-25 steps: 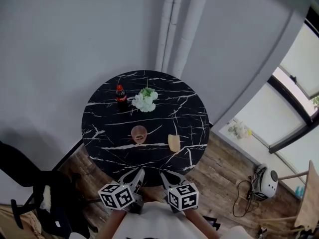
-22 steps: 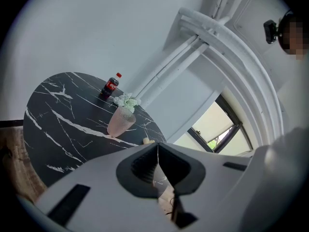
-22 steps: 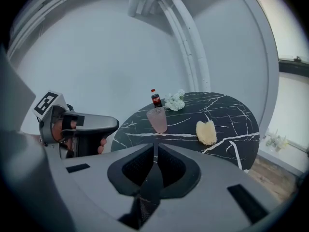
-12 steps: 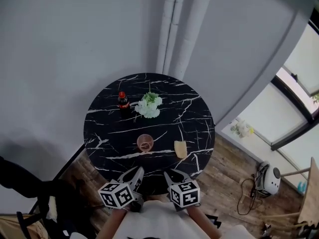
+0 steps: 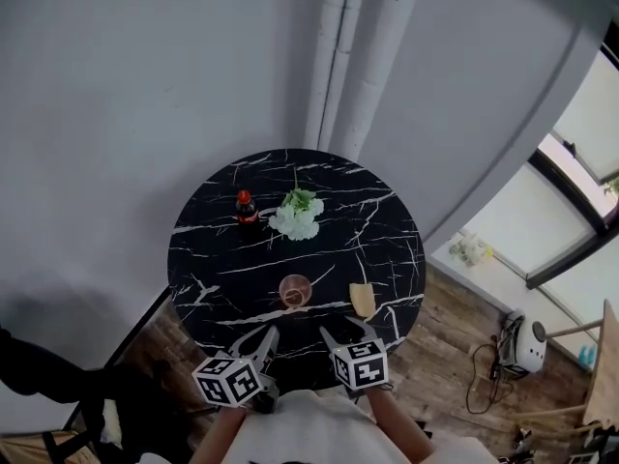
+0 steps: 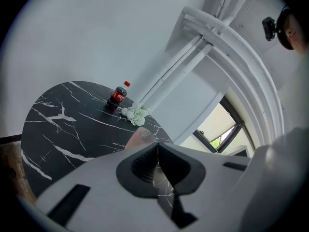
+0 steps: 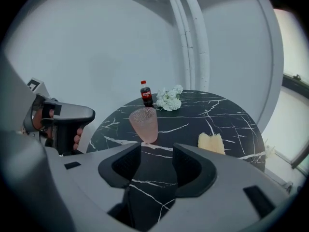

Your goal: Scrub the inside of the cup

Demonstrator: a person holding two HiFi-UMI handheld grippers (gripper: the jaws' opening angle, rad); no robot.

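left tool [image 5: 259, 338], right tool [image 5: 345, 333]: grey, black pads [image 7: 193, 170], checkered marker cubes [image 5: 230, 380].

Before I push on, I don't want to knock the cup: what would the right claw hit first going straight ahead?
Likely the bare table top, landing between the cup and the sponge, short of both; depth is hard to judge. The right claw has just been opening, with nothing in it.
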